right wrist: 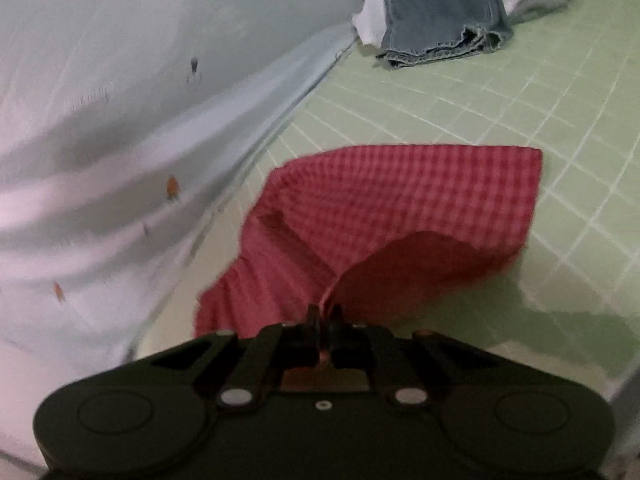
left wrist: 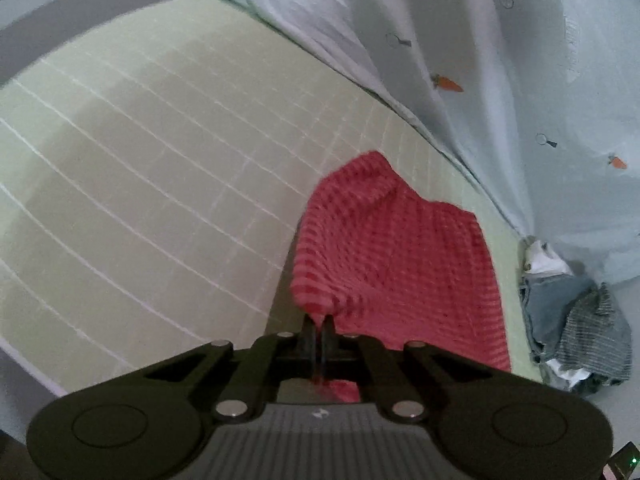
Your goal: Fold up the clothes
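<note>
Left gripper (left wrist: 319, 320): fingers pinched tight on 1 bunched corner of the red checked cloth (left wrist: 396, 256), with only a sliver of fabric between them. Right gripper (right wrist: 325, 311): fingers likewise clamped on another gathered corner of the same red checked cloth (right wrist: 400, 200).

Cloth partly raised off the green gridded surface (left wrist: 160, 160), sagging from both pinched corners, with its far part resting on the mat. In the right wrist view, a folded far edge lying flat across the grid lines and a curled underside showing darker red near the fingers. Position: close to the surface edge that meets a pale blue sheet (left wrist: 500, 80) printed with small carrots, draped along that side.

Pile of other clothes (left wrist: 576, 312) near the far corner of the surface, well apart from the red cloth: folded denim (right wrist: 436, 20), something white beneath it, and a grey checked garment (left wrist: 596, 336) on top. Both views blurred.
</note>
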{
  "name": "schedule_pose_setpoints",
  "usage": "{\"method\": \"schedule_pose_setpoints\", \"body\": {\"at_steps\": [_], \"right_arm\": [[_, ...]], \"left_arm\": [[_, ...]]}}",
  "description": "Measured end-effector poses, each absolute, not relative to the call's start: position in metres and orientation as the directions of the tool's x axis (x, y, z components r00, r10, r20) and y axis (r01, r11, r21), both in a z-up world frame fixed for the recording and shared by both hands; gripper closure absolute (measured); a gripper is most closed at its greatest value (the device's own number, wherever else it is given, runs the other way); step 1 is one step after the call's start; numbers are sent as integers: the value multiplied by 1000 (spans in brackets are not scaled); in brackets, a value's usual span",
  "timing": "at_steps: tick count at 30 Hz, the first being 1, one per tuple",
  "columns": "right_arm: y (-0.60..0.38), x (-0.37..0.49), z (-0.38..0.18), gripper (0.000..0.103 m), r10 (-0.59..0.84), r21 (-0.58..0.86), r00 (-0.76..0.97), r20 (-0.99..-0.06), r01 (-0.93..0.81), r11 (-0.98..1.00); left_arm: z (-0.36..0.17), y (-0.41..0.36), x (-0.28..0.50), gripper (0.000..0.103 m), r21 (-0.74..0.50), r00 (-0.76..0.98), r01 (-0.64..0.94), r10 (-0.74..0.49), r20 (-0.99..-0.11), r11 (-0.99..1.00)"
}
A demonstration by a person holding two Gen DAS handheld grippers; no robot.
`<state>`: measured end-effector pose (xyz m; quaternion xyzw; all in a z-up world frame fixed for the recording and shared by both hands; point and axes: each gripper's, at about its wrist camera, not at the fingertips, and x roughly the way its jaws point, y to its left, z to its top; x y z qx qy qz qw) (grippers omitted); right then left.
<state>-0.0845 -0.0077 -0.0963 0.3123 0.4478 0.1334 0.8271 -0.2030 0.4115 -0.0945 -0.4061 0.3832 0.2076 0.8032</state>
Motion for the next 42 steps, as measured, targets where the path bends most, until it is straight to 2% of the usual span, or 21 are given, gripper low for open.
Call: {"method": "schedule_pose_setpoints", "body": {"at_steps": [3,6,7,8,9,12,13,15,18,23,25,27,29,34,42], "right_arm": [[6,-86,-127,80,508,577,381,-773,90,811],[11,-99,-147,76,495,532,259,-829,96,841],[12,-104,-151,70,491,520,227,-841,90,849],[8,-107,-150,60,495,524,235,-837,83,847],[6,-105,-145,55,485,518,257,-836,78,852],[1,-98,-131,31,430,471,337,-838,45,881],[3,-96,-126,18,406,445,368,-836,24,895],[8,-94,-123,14,362,392,399,-842,-7,920],[13,-99,-122,11,332,344,418,-846,-50,938],[24,-112,-132,7,319,316,394,-862,-74,946],[30,-112,-135,3,299,290,400,-866,-86,953],[33,-116,-132,3,278,263,416,-866,-95,960],[35,-117,-130,3,254,236,428,-867,-95,967],[36,-118,-128,3,208,191,429,-879,-84,978],[35,-114,-126,3,171,149,426,-888,-85,985]], "left_arm": [[-114,415,-207,98,-374,500,-746,93,-861,551],[-136,415,-219,95,-363,449,-812,92,-889,456],[-139,412,-224,94,-363,445,-824,100,-890,435],[-139,408,-226,91,-355,439,-829,109,-892,431],[-140,404,-228,85,-347,433,-835,119,-894,428],[-141,393,-231,70,-318,413,-842,141,-900,437],[-141,390,-230,67,-305,406,-838,145,-902,452],[-142,388,-230,53,-272,389,-834,162,-907,481],[-143,385,-231,45,-253,390,-820,178,-903,513],[-156,386,-225,47,-263,400,-800,153,-903,539],[-159,382,-221,55,-229,377,-804,172,-910,550],[-161,383,-220,83,-170,335,-814,211,-918,555],[-161,387,-221,96,-149,320,-820,227,-920,553],[-161,408,-227,100,-186,339,-842,231,-912,506],[-142,447,-232,100,-129,319,-880,368,-873,456]]}}
